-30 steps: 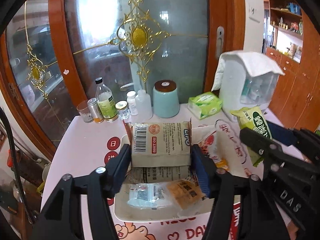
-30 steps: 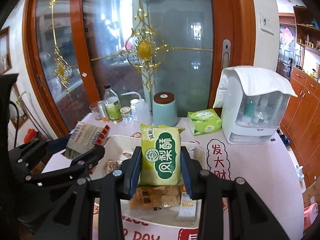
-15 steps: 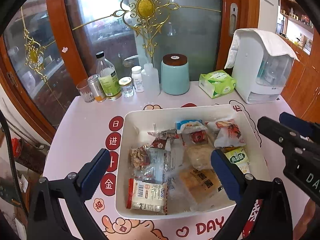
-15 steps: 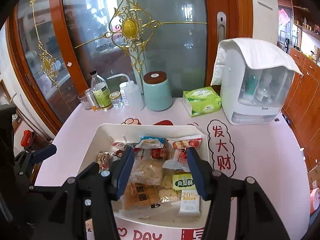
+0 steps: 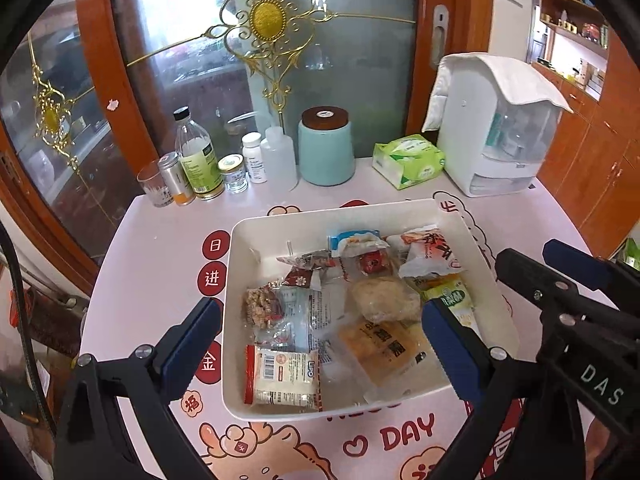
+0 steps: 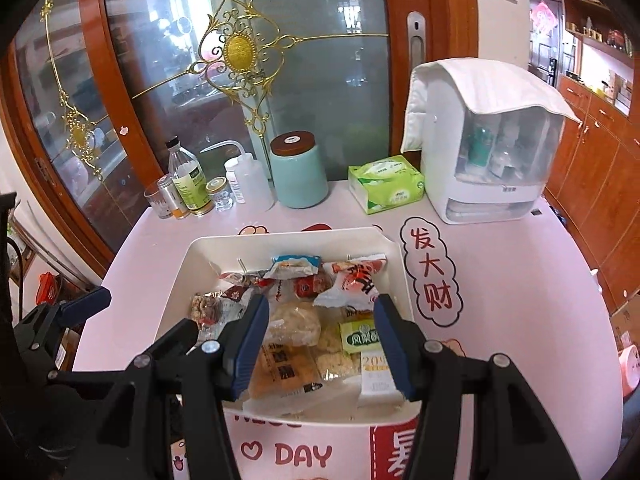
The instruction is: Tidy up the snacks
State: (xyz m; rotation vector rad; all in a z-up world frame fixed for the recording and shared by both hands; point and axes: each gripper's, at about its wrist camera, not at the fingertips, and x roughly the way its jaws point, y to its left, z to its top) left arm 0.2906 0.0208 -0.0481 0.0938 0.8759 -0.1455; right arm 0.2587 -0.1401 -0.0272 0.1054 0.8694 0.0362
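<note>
Hovering over white tray (image 5: 460, 216) of snacks (image 5: 372, 300), left gripper (image 5: 320, 344) fingers wide and empty, right gripper (image 6: 320, 344) fingers half-parted, empty

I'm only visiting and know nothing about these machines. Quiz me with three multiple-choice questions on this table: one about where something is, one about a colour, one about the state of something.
1. Where do the snack packets lie?
A. inside the white tray
B. on the tissue pack
C. beside the glass bottle

2. What colour is the jar with the brown lid?
A. red
B. pale blue-green
C. black

3. How are the left tongs?
A. clamped on a packet
B. out of sight
C. wide open, empty

Answers:
1 A: the snack packets all sit within the white tray.
2 B: the jar is pale blue-green.
3 C: the left tongs are spread wide, gripping nothing.
</note>
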